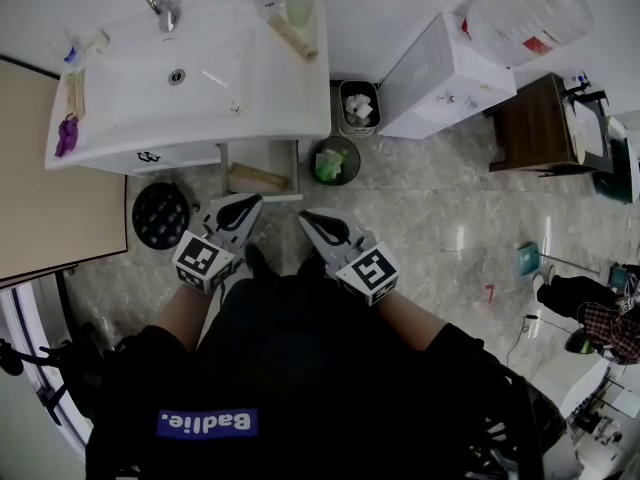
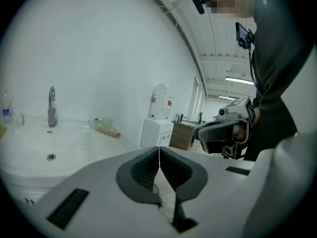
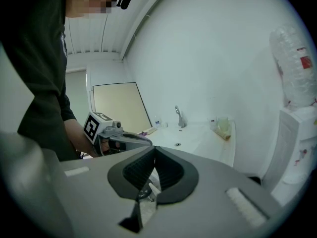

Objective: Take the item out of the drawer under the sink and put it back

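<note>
Head view: drawer [image 1: 293, 171] open under sink [image 1: 130, 88], 1 tan item [image 1: 257, 178] lying inside; left gripper [image 1: 244, 205] and right gripper [image 1: 311, 219] near its front. Left gripper view: fingers [image 2: 146, 168] together, nothing between. Right gripper view: fingers [image 3: 168, 172] together, nothing between.

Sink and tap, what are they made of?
The sink looks like glossy white ceramic: it is smooth, with soft shiny patches, though it could be moulded resin. The tap looks like polished chromed metal, silvery and mirror-bright.

The drawer [image 1: 296, 171] (an item [image 1: 258, 178] seemingly inside) lies under the sink [image 1: 130, 88], bin [image 1: 355, 163] at right.
</note>
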A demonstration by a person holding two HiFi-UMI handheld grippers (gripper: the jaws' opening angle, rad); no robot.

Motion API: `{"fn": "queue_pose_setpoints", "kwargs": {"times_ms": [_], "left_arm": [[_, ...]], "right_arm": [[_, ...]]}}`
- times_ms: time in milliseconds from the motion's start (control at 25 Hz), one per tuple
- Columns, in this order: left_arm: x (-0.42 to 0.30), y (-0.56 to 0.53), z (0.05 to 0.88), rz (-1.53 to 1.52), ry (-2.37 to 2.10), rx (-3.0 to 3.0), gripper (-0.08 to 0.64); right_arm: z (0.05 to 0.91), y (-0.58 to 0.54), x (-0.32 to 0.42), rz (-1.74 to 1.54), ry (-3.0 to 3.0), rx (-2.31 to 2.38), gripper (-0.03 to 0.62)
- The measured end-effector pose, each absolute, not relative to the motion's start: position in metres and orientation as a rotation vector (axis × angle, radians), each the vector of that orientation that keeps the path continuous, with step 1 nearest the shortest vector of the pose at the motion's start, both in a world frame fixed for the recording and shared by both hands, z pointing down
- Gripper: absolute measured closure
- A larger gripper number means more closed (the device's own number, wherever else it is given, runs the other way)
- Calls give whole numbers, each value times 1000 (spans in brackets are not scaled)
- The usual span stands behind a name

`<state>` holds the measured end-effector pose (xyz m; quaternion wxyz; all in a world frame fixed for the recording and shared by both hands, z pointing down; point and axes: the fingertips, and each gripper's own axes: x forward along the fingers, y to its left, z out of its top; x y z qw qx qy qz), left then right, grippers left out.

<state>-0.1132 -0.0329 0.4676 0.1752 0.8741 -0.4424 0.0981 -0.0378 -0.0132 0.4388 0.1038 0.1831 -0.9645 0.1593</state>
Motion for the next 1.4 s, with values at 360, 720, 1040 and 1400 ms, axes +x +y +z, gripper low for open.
{"fn": "queue_pose_setpoints", "kwargs": {"times_ms": [360,720,1040,1400], "left_arm": [[-117,-44,520,445,-1209,2446,552],[-131,-49,578,643,-1154,2388,551],[-137,-55,634,844,-1109,2353,551],[-137,-65,682,1061,-994,2340,520]], "right_arm": [[453,-9,-44,493,-2834,515,589],[471,-5,-46,538,-2817,501,589],[492,3,-38,590,-2798,493,589],[513,11,-23,656,-2766,515,589]]}}
